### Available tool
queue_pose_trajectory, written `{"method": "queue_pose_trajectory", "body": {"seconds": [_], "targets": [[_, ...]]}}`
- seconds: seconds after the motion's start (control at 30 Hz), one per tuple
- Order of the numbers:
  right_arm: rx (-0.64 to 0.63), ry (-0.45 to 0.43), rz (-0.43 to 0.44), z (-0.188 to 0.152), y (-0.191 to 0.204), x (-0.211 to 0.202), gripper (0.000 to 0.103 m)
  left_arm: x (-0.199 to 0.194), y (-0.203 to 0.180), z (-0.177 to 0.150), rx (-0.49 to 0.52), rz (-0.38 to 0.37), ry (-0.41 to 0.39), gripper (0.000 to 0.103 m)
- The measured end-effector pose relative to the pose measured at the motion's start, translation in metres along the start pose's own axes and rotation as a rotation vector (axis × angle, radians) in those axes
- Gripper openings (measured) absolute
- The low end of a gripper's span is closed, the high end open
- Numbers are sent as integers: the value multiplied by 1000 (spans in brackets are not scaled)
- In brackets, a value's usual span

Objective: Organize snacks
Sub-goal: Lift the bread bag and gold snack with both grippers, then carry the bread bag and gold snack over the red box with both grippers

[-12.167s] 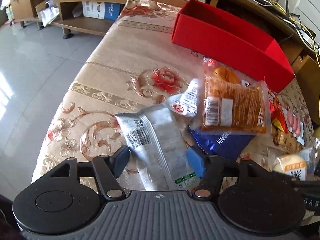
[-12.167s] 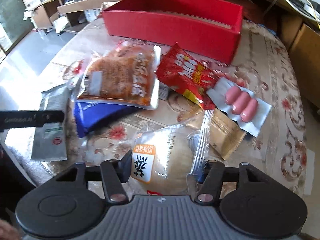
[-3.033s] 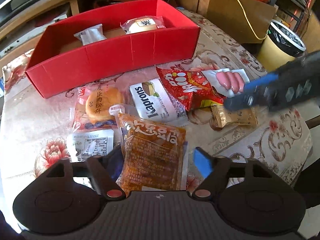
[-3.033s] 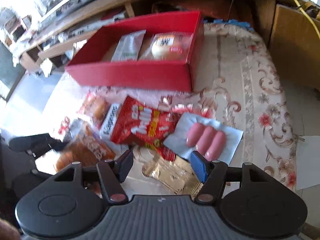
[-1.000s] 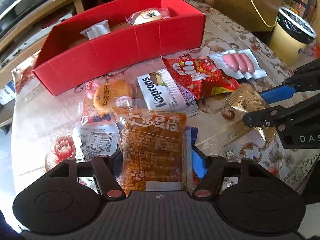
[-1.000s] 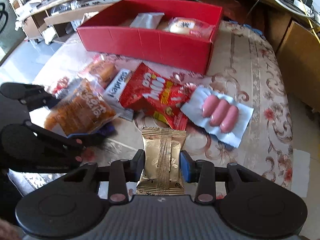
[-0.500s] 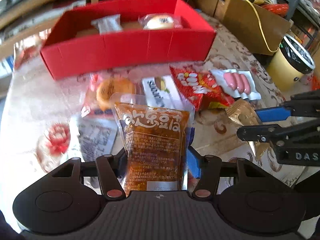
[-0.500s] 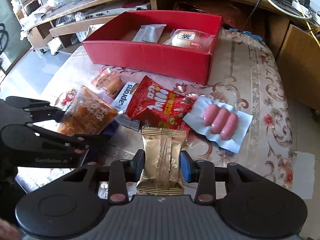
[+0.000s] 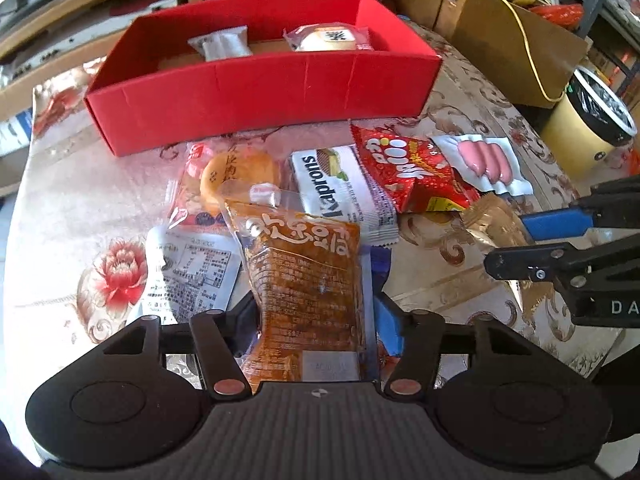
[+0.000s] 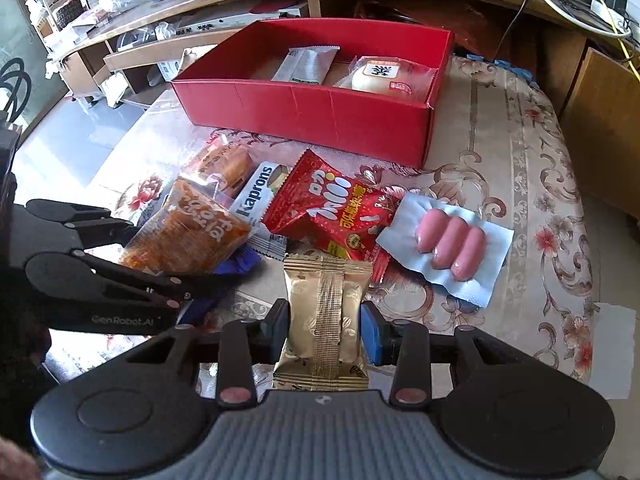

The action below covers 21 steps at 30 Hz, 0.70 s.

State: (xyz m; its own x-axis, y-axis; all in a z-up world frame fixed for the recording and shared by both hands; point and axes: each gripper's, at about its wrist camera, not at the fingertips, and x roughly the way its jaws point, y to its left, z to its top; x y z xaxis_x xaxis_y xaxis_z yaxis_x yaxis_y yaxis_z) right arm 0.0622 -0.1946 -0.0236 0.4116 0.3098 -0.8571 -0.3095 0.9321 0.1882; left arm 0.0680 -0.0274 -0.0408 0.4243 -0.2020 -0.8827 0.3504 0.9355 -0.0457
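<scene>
Underneath, blue packet [image 9: 380, 256] mostly hidden.

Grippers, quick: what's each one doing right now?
Left gripper: jaws just closing, shut on the orange snack pack.
Right gripper: shut on the gold snack packet.

One red cardboard box [image 10: 304, 108] – two wrapped snacks inside: one silver wafer packet [image 10: 306, 65], one clear-wrapped round bun [image 10: 382, 76]. Seven snack packets outside. Two black grippers.
</scene>
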Motion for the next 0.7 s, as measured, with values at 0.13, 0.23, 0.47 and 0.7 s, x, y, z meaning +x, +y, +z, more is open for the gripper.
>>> {"method": "queue_pose_trajectory", "body": {"seconds": [0.13, 0.23, 0.47, 0.7], "targets": [[1, -7, 6, 0, 0, -2, 39, -7, 4, 2, -31, -15, -22, 55], [3, -10, 9, 0, 0, -3, 39, -12, 7, 2, -53, -32, -33, 50], [-1, -12, 17, 1, 2, -4, 39, -11, 8, 1, -60, -30, -21, 49], [21, -49, 21, 4, -4, -12, 39, -21, 14, 7, -116, -72, -63, 49]]}}
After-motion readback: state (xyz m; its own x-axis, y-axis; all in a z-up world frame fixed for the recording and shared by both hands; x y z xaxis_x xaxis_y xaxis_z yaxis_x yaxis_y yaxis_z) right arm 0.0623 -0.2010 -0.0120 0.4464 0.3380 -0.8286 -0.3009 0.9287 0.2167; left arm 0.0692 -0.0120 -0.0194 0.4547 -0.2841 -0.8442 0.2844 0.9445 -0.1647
